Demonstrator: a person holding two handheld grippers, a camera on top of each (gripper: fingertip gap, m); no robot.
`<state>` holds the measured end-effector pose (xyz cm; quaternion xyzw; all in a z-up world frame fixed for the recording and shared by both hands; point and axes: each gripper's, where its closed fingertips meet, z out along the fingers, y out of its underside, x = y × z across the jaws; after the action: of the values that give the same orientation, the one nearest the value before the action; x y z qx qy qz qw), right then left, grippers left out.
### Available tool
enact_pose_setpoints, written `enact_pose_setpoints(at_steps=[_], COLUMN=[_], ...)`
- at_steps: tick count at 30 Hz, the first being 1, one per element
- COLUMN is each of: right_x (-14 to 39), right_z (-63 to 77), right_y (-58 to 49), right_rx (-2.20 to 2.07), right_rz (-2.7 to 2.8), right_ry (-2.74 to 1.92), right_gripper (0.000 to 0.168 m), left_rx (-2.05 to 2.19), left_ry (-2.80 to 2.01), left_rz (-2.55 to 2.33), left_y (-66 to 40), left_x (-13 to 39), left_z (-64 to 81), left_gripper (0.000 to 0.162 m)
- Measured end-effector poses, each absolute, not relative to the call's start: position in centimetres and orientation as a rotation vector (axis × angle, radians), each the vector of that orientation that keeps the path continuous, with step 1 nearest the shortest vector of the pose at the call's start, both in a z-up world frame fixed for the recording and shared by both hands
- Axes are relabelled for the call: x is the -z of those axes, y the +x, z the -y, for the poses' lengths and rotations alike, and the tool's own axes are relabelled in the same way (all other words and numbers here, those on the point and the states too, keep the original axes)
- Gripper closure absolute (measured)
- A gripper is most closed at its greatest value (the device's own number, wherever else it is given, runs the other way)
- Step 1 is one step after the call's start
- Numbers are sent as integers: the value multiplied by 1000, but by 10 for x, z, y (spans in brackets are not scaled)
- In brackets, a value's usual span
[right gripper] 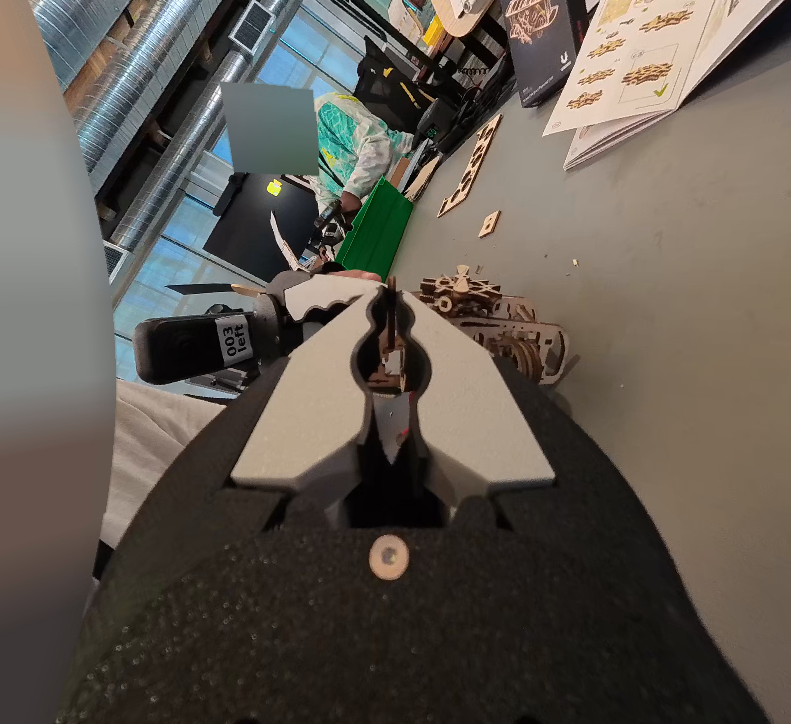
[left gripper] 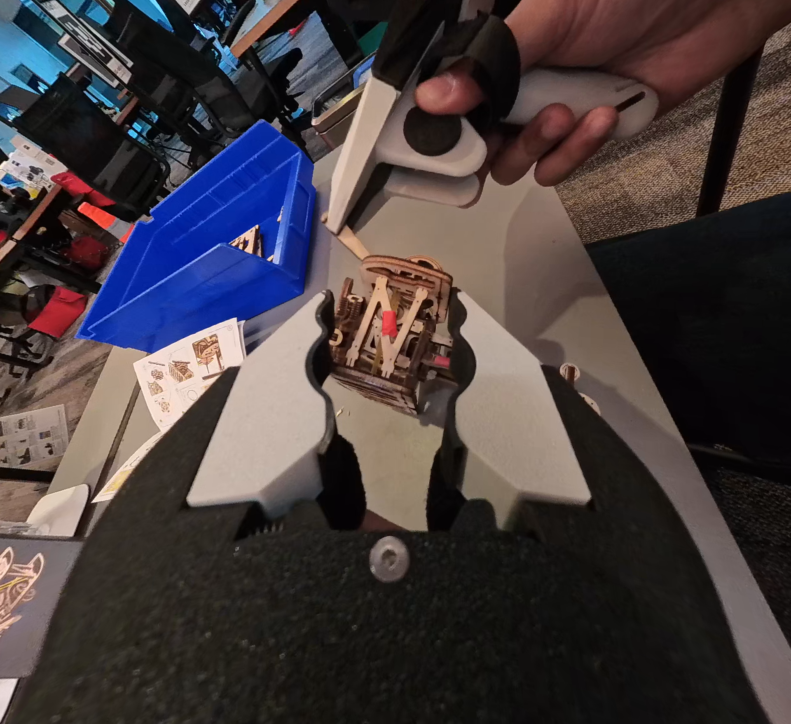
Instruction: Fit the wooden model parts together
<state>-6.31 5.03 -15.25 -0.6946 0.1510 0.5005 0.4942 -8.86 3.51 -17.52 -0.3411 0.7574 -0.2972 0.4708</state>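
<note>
A partly built wooden model (left gripper: 391, 335) with red tape bits sits on the grey table (left gripper: 522, 241). My left gripper (left gripper: 390, 302) has a finger against each side of it and is shut on it. My right gripper (left gripper: 339, 225), held by a hand, points down just beyond the model, shut on a thin flat wooden piece (left gripper: 353, 241). In the right wrist view the right gripper (right gripper: 390, 293) pinches that piece (right gripper: 391, 309) edge-on. The model (right gripper: 496, 322) lies behind its fingers, and the left gripper (right gripper: 325, 301) shows to the left.
A blue bin (left gripper: 205, 258) holding wooden parts stands at the left, with instruction sheets (left gripper: 188, 369) in front of it. Small wooden parts (left gripper: 569, 371) lie at the right. A green bin (right gripper: 376, 228), a punched wooden sheet (right gripper: 471, 168), a booklet (right gripper: 642, 40) and a black box (right gripper: 539, 18) lie farther off. The tips of one gripper are about 4 cm away from the tips of the other.
</note>
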Motion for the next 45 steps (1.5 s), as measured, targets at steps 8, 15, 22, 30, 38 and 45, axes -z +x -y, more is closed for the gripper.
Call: enact_pose_setpoints(at_steps=[8,15,22,30,38,45], right_x=[155,155,156,160,155,149], right_z=[-48,-45,-43,-39,-33,-30], right_y=[-66,-66,-67,-71,-73,-68], right_rx=[-1220,-1220,-1220,-1224,-1096,-1046], right_rz=[-347,-330,-316,-285,-202,-195], right_ry=[-1721,-1745,-1758,-1796,-1818,-1805], right_gripper=[167,167,166,167,166,166], left_rx=[727,724,717,712,698,693], left_ry=[-826,-832,-832,-828,-851,-835], left_rz=[-1849,-1848,-1841,-1838,-1829,-1834], left_y=[-88,-88,-88,-88,-88,-86], left_x=[175,175,174,174,174,175], left_z=[-35,-36,-37,-36,-40,-38], left_gripper=[112,112,113,113,114,114])
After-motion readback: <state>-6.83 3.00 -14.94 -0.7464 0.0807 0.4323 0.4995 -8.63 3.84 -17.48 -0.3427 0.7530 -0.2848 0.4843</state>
